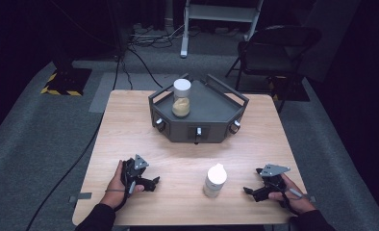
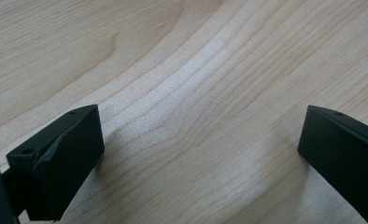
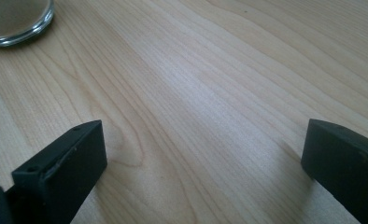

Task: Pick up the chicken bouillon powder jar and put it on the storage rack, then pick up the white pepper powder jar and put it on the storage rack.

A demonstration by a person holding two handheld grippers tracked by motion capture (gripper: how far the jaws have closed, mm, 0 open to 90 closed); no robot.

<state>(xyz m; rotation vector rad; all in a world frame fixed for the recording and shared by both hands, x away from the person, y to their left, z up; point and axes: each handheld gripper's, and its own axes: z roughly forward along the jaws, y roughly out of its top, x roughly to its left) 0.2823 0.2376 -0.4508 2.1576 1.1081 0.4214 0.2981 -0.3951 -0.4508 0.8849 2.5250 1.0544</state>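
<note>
Bench point(image 1: 130, 125) carries a grey tray point(image 1: 211, 113) at the far side, one jar point(image 1: 181, 97) inside. Second jar point(image 1: 215, 180) stands near the front, between left gripper point(image 1: 151, 183) and right gripper point(image 1: 249, 191). Both grippers' fingers spread wide, holding nothing.

Both tools are parked low on the desk, jaws spread wide with nothing between them. Left tool point(image 1: 151, 183) sits at about 7 o'clock, pointing toward 3. Right tool point(image 1: 251, 191) is at 5 o'clock, pointing toward 9, hands wrapped around both.
</note>
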